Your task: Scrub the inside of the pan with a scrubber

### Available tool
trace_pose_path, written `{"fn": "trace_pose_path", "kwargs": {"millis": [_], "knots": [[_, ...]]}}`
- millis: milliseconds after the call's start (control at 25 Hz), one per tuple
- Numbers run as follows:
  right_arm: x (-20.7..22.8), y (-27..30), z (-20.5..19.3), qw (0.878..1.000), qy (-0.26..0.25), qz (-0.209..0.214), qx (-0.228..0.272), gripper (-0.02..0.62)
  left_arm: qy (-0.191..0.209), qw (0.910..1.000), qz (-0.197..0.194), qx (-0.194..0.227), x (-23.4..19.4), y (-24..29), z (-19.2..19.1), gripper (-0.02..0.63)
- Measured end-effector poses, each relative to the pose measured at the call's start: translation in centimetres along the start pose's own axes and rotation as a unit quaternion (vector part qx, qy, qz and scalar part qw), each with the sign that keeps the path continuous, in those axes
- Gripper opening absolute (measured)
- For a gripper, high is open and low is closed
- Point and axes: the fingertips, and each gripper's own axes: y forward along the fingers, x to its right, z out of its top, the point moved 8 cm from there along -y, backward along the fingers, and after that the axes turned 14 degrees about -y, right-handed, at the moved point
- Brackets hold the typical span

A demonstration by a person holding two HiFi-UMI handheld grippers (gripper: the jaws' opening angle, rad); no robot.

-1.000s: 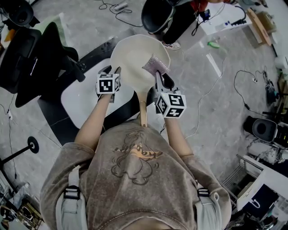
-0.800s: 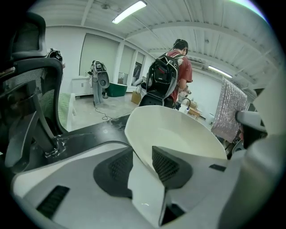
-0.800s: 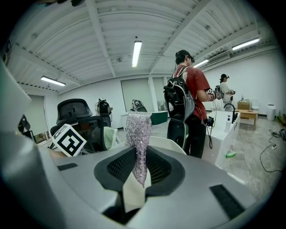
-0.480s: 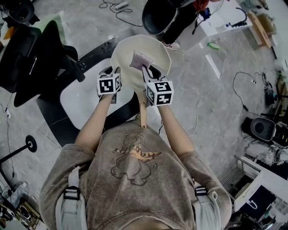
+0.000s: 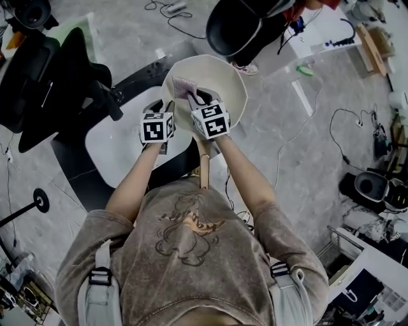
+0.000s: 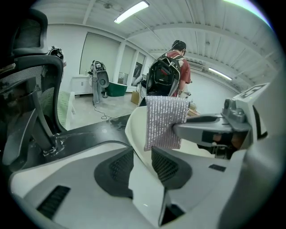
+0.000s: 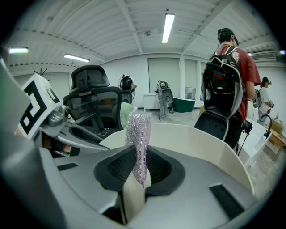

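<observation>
Your left gripper (image 6: 140, 157), jaws just closed further, clamps the rim of the cream round pan (image 5: 224, 75) while your right gripper (image 7: 138, 166) pinches the sparkly silver mesh scrubber (image 7: 139, 134) upright inside it.

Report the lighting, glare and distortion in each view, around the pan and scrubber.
Head view: even, flat light with soft shadows; the pale pan shows no glare and edges are sharp. Left gripper view: strong fisheye bend, dark corners, a ceiling lamp blown out; the scrubber is crisp. Right gripper view: the same bowing and dark rim, with the scrubber sharp.
</observation>
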Motion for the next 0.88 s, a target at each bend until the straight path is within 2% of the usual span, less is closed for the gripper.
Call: {"fn": "trace_pose_path", "kwargs": {"millis": [120,320,880], "knots": [[-0.3,1.6,0.0,1.0,-0.015,0.015,-0.009,0.084,0.0,1.0,-0.003,-0.001,0.1,0.0,0.1,0.137],[0.3,3.9,0.5,0.999,-0.037,0.015,-0.016,0.084,-0.012,0.9999,-0.005,-0.005,-0.1,-0.1,0.0,0.13],[1.9,8.3,-0.2,0.998,-0.04,0.008,-0.038,0.084,-0.011,0.9998,-0.016,-0.009,-0.1,-0.2,0.0,0.13]]}}
